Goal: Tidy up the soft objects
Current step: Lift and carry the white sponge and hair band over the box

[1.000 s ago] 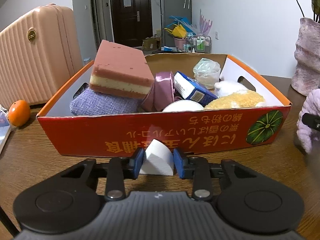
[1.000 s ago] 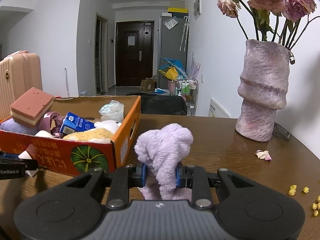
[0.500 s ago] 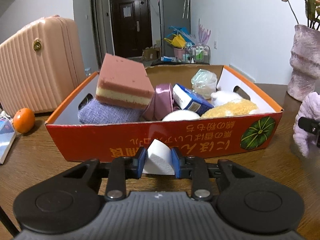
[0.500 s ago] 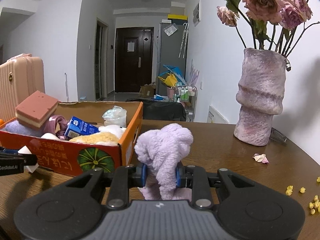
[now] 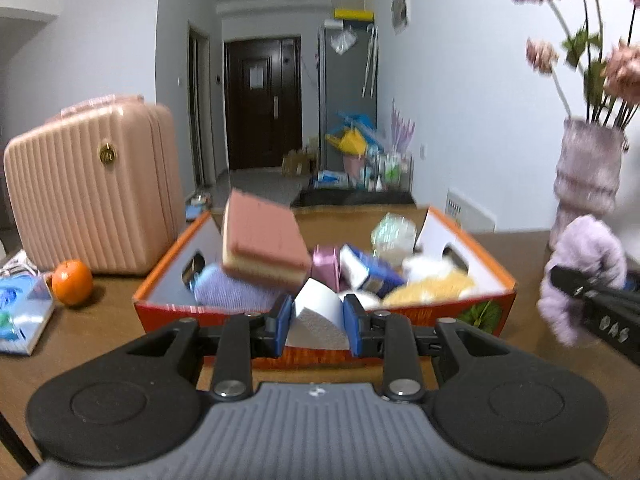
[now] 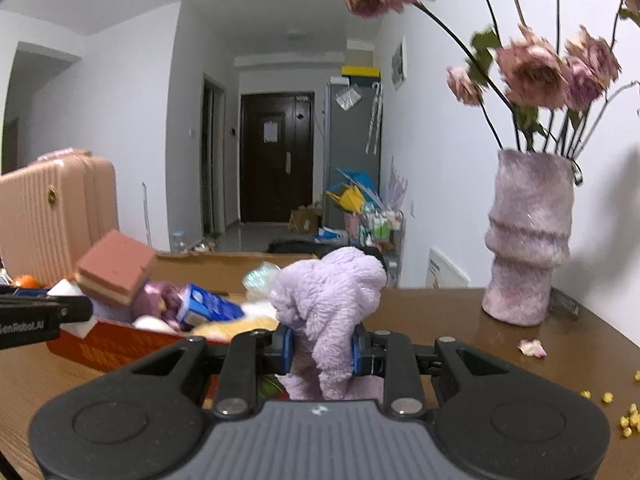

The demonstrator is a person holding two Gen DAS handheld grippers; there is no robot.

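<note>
Left wrist view: the left gripper (image 5: 317, 322) points slightly downward, its blue pads closed tight on a white wedge sponge (image 5: 318, 316) held clear of the wooden table (image 5: 100, 336). Directly beyond, at 12 o'clock, stands the orange cardboard box (image 5: 168, 312), already loaded with a pink layered sponge (image 5: 262, 246) resting tilted on a lavender cloth (image 5: 236, 292), a blue carton (image 5: 370, 270) and a yellow sponge (image 5: 430, 290). At 3 o'clock the right gripper (image 5: 592, 300) enters from the frame edge, clamped on a purple plush toy (image 5: 580, 256).

This view alone shows an orange (image 5: 72, 282) at 9 o'clock beside a blue tissue pack (image 5: 22, 314), with a pink suitcase (image 5: 92, 188) behind them.

Right wrist view: the right gripper (image 6: 322, 350) is also pitched slightly down, pads squeezing the purple plush toy (image 6: 330, 308) at its waist above the table (image 6: 440, 320). The left gripper (image 6: 40, 314) appears at 9 o'clock, level with the box (image 6: 100, 344) rim. Only this view shows the full pink vase (image 6: 528, 240) at 2 o'clock, loose petals (image 6: 532, 347) and yellow crumbs (image 6: 624, 420) on the tabletop.

Legible writing: "GenRobot.AI", partly cut off, on the side of the left gripper. Print on the box front is too blurred to read.
</note>
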